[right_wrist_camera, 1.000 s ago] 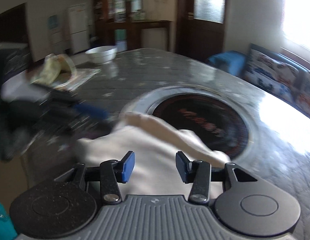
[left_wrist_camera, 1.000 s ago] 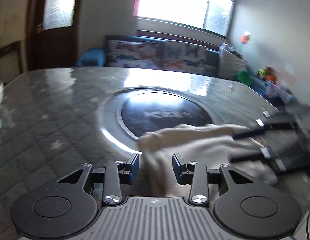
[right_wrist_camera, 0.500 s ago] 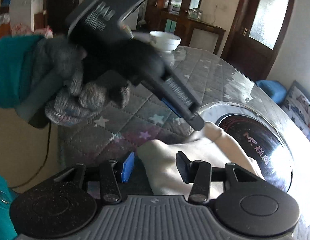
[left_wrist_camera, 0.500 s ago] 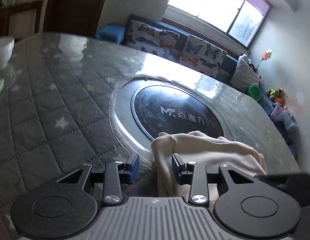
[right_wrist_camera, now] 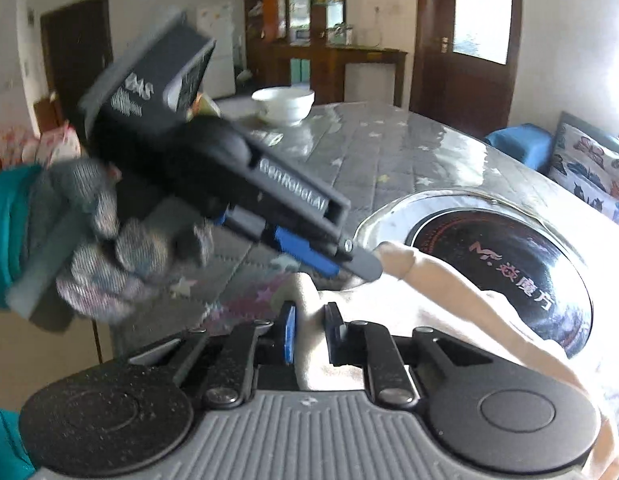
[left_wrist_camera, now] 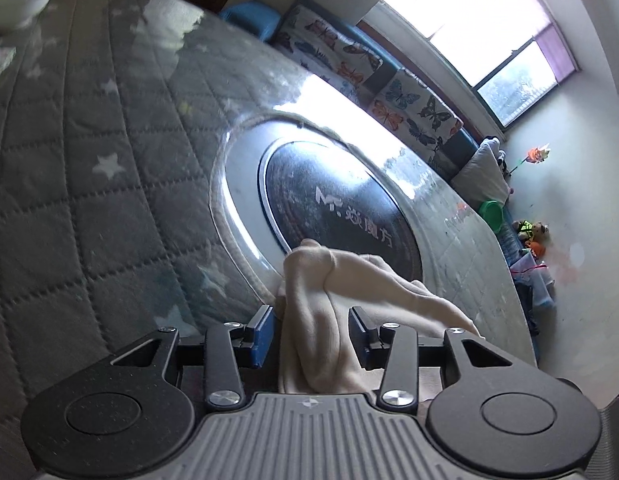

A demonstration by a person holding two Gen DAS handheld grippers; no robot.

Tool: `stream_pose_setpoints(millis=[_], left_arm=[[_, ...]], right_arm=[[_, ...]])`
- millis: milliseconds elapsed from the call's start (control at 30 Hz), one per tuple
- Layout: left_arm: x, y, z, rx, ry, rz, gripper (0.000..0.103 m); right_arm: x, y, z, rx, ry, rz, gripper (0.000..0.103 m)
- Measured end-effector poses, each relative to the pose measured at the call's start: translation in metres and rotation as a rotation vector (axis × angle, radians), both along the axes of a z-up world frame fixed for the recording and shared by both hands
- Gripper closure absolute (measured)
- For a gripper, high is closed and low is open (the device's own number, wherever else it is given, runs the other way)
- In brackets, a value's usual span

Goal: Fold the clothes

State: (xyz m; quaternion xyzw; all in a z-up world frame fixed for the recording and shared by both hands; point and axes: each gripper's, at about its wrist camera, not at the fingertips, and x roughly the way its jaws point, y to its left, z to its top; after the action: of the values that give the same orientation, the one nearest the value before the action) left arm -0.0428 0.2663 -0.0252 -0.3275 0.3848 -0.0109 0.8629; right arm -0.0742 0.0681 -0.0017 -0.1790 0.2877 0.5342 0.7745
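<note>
Now the cream garment [left_wrist_camera: 341, 280] lies bunched at the near edge of the quilted table [left_wrist_camera: 89, 200], overlapping the round hob [left_wrist_camera: 333, 212]; the left gripper [left_wrist_camera: 311, 330] stands spread around a fold; the right gripper [right_wrist_camera: 311, 330] pinches the cloth.

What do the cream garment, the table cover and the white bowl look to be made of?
Garment: soft matte knit, probably cotton; it bunches in rounded folds. Table cover: grey quilted fabric with stars, seemingly under a glossy clear sheet, given the glare. Bowl: glossy white, likely ceramic.
</note>
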Motion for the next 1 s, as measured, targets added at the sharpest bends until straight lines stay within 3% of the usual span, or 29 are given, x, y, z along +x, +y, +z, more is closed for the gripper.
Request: stream_pose_setpoints(millis=[333,500,633,700,767,933,1000], left_arm=[[0.009,-0.005,-0.008,-0.111,0.064,0.026,0.057],[0.012,-0.001,-0.01,-0.153,0.086,0.048,0.059],[0.01,0.0,-0.007,-0.134,0.094,0.057,0.059],[0.009,0.003,-0.006,-0.123,0.096,0.066,0.059],[0.006,0.007,-0.006,-0.126,0.096,0.073,0.059],[0.002,0.012,-0.004,-0.129,0.095,0.082,0.057],[0.001,0.013,-0.005,-0.134,0.095,0.083,0.056]], right_arm=[[0.001,-0.021,0.009,0.086,0.022,-0.025,0.097],[0.001,-0.019,0.006,0.068,0.026,-0.011,0.097],[-0.007,-0.009,0.002,0.025,-0.016,0.024,0.087],[-0.01,-0.005,-0.001,0.008,-0.041,0.043,0.073],[-0.012,0.002,-0.005,-0.016,-0.046,0.068,0.069],[-0.019,0.018,-0.017,-0.083,-0.127,0.092,0.069],[-0.021,0.021,-0.022,-0.103,-0.159,0.089,0.074]])
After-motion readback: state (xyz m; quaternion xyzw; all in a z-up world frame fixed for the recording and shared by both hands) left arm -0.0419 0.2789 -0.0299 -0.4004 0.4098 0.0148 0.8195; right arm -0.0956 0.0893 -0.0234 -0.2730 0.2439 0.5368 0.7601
